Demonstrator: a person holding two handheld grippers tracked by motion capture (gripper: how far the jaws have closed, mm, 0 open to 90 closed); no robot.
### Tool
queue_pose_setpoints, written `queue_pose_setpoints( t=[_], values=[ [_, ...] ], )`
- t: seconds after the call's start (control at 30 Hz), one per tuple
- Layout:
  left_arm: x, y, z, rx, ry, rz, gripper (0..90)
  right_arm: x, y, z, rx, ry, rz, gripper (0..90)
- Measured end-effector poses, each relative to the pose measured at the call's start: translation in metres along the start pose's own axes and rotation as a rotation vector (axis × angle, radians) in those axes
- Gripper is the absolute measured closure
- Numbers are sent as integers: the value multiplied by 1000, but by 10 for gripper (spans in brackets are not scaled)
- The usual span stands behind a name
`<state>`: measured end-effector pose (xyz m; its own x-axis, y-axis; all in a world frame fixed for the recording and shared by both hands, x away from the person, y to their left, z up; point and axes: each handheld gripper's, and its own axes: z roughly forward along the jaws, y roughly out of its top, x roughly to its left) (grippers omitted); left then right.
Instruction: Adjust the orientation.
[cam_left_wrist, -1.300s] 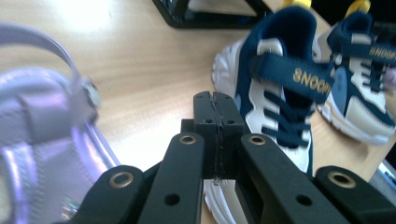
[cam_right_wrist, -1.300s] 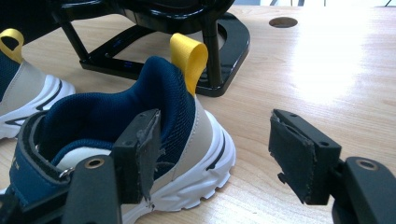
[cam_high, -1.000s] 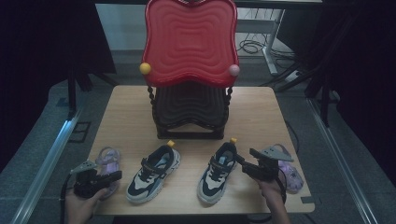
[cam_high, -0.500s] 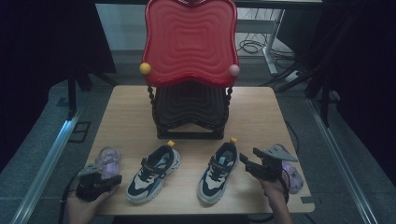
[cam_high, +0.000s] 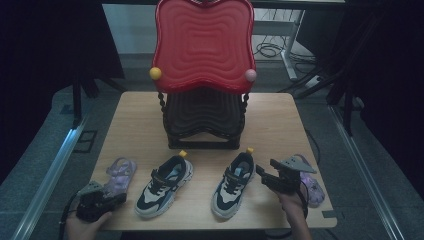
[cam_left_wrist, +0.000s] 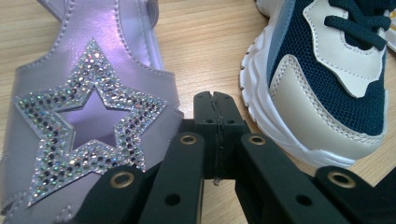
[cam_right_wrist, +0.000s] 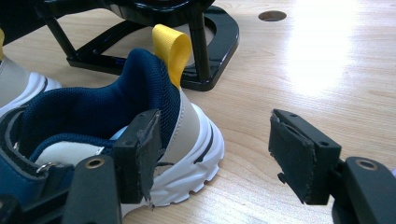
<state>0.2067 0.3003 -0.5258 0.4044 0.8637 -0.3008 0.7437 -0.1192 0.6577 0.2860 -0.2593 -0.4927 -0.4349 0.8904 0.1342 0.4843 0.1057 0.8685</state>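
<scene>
While the bench (cam_high: 135, 115) carried a red rack (cam_high: 202, 45), two sneakers lay before me; my right tongs (cam_high: 261, 174) stood wide beside the right sneaker (cam_high: 232, 184), and my left tongs (cam_left_wrist: 215, 100) sat closed, empty, between sandal (cam_left_wrist: 88, 126) and left sneaker (cam_left_wrist: 322, 93).

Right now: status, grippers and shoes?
Left gripper shut, empty, between purple star sandal and left navy-white sneaker. Right gripper open beside right sneaker's heel. Nothing blocking.
</scene>
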Motion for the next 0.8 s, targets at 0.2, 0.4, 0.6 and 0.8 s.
queue_pose_setpoints(
  t=[0.2,0.4,0.6,0.8],
  values=[
    [-1,0,-1,3,17,9,897,-1,0,-1,-4,-2,4,353],
    [0,0,-2,5,23,15,897,-1,0,-2,-5,-4,5,353],
    [-1,0,-4,28,52,32,898,-1,0,-1,-1,-3,4,352],
    [2,0,-9,29,67,28,898,-2,0,-1,-3,-8,4,353]
  ],
)
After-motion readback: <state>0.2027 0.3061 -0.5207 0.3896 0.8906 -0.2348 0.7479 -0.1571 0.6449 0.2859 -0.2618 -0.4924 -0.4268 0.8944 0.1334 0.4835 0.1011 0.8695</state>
